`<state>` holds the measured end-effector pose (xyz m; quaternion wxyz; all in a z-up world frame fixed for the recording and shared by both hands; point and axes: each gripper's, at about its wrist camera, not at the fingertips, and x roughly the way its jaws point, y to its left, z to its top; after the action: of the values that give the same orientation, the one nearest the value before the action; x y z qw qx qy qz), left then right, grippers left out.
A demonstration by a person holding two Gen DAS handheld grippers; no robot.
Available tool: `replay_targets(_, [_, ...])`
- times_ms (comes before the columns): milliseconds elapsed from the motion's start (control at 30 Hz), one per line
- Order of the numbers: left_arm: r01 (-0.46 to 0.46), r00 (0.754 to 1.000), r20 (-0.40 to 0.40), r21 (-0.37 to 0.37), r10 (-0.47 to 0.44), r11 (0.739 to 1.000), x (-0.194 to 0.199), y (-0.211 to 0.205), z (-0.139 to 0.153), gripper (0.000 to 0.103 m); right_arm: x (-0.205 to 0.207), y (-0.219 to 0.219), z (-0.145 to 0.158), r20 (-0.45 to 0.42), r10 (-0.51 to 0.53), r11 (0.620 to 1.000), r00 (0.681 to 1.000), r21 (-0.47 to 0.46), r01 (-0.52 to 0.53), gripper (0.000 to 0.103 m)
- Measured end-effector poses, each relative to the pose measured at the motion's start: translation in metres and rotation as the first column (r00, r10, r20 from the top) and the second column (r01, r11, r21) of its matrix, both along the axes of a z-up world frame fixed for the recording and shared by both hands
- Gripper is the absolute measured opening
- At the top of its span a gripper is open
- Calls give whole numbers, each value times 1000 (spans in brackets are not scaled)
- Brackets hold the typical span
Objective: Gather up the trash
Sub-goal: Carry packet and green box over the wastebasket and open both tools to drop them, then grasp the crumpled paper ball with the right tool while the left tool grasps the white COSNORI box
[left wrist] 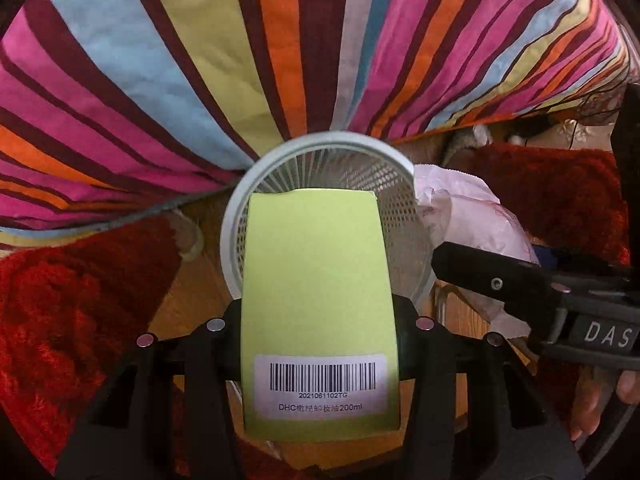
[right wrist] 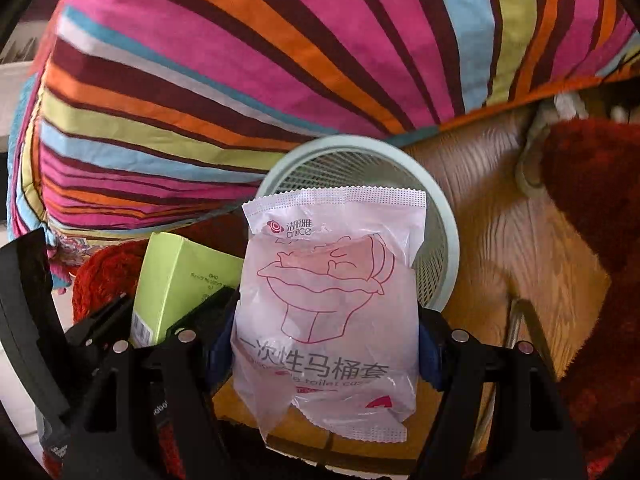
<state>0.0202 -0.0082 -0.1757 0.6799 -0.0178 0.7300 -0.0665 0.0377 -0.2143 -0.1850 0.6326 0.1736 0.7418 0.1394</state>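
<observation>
green box (left wrist: 318,296) in left tongs (left wrist: 320,344), packet (right wrist: 332,304) in right tongs (right wrist: 326,344), hide basket (left wrist: 240,208) floor

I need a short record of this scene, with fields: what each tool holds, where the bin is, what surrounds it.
left tool: shut on light green cardboard box with barcode label
right tool: shut on translucent white plastic packet with red toilet drawing
bin: pale blue round mesh wastebasket, standing on wooden floor, just ahead of both items
items in bin: not yet; both held in front of it
behind bin: striped multicolour fabric
beside bin: red shaggy rug
</observation>
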Motion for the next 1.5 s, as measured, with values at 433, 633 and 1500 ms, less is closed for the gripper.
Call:
replay_targets(433, [-57, 989, -137, -40, 51, 998, 4, 7, -34, 48, 6, 0, -41, -125, -20, 1000, 992, -7, 19, 69])
replay_targets(633, [-81, 978, -198, -43, 71, 996, 7, 9, -51, 48, 10, 3, -60, -166, -13, 1000, 986, -28, 8, 69])
replay_targets(1500, [-134, 961, -243, -7, 128, 991, 9, 20, -63, 79, 12, -4, -70, -179, -59, 995, 982, -91, 44, 89])
